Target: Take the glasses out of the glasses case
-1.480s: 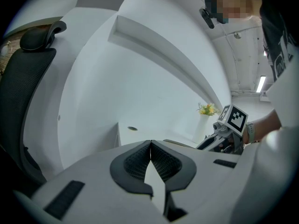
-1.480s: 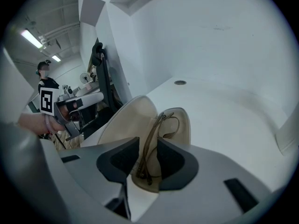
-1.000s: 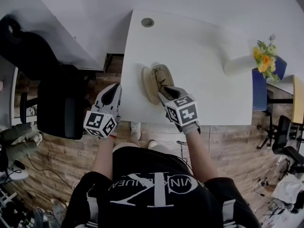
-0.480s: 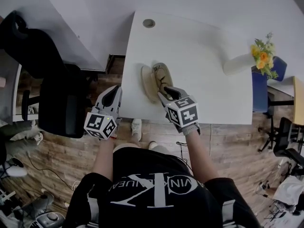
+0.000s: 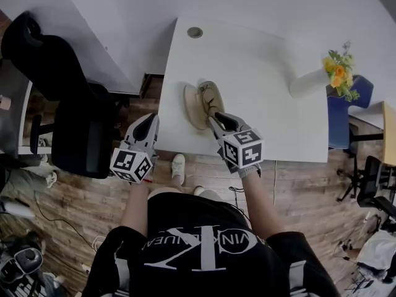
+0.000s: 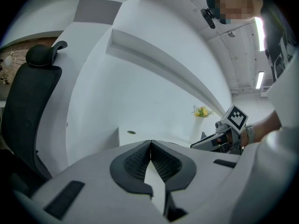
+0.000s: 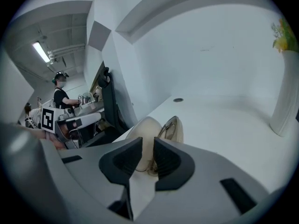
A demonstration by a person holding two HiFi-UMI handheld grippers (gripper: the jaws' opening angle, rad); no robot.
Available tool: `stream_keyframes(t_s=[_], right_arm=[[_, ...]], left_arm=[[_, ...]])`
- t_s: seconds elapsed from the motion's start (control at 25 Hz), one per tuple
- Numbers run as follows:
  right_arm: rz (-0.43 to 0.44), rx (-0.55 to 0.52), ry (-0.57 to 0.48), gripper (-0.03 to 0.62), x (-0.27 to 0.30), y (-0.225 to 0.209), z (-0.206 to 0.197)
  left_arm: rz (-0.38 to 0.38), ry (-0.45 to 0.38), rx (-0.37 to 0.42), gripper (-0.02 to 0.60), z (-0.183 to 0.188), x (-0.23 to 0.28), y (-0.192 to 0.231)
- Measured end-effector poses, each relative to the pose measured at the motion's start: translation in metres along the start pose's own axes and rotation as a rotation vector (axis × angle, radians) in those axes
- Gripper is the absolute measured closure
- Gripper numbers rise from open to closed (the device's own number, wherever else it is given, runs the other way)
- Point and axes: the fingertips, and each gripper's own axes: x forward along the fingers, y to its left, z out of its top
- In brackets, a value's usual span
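An open beige glasses case (image 5: 193, 108) lies near the front left edge of the white table (image 5: 266, 104). The glasses (image 5: 212, 97) rest in its right half. My right gripper (image 5: 214, 118) points down at the case's near end. Its jaws are closing but a gap still shows, with no pad pressing on anything. In the right gripper view the case (image 7: 145, 129) and the glasses (image 7: 172, 127) show just beyond the right gripper (image 7: 148, 143). My left gripper (image 5: 150, 117) hangs off the table's left edge, shut and empty, and its jaws meet in the left gripper view (image 6: 150, 144).
A white vase (image 5: 307, 83) with yellow flowers (image 5: 338, 73) stands at the table's right edge. A cable hole (image 5: 195, 32) lies at the far side. A black office chair (image 5: 77, 125) stands left of the table. Another person (image 7: 60, 94) is far off.
The right gripper has lifted and tilted a little over the case's near end. The case has stayed put, and the left gripper has barely moved.
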Motion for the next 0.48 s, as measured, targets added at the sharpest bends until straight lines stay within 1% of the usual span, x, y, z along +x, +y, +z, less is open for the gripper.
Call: stream_keyframes(t_s=[0.16, 0.48], right_arm=[[0.007, 0.011, -0.057, 0.545, -0.013, 0.000, 0.005], [0.022, 0.020, -0.148, 0.559, -0.040, 0.001, 0.014]], left_arm=[[0.003, -0.008, 0.007, 0.566, 0.002, -0.005, -0.007], [0.013, -0.024, 0.025, 0.566, 0.009, -0.017, -0.023]])
